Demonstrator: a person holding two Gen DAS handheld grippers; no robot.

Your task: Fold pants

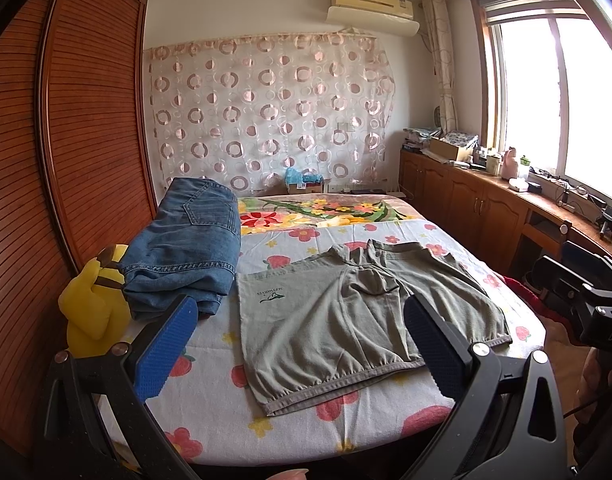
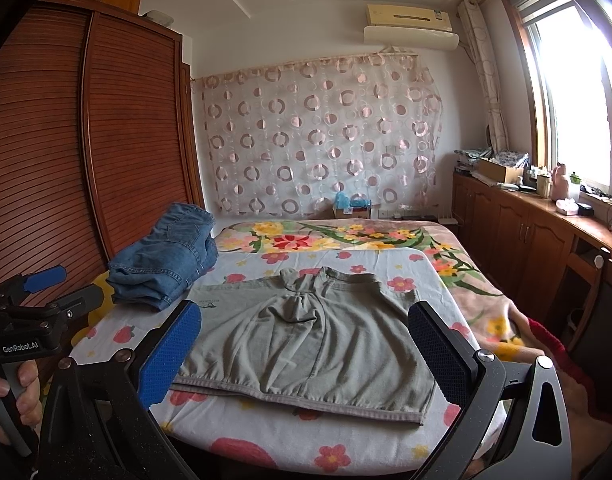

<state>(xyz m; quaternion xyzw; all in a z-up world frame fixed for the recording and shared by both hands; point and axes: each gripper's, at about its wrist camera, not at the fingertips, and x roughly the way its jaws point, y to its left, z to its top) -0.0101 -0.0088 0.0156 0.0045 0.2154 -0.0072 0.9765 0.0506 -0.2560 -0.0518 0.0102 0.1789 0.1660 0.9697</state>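
Grey-green shorts [image 1: 330, 320] lie spread flat on the flowered bed sheet [image 1: 209, 400], elastic waistband toward me, the cloth a little bunched at the far middle. My left gripper [image 1: 299, 308] hovers open above the bed's near edge, its blue pads [image 1: 165, 348] wide apart and nothing between them. My right gripper [image 2: 306, 310] is also open and empty, framing the shorts [image 2: 306, 344] from slightly further right. The left gripper [image 2: 65, 286] shows at the left edge of the right wrist view, held by a hand [image 2: 9, 392].
Folded blue jeans [image 1: 185, 248] sit on the bed's left side beside a yellow plush toy [image 1: 91, 304]. A slatted wooden wardrobe [image 1: 65, 140] runs along the left. Wooden cabinets [image 1: 466, 200] with clutter line the right under the window.
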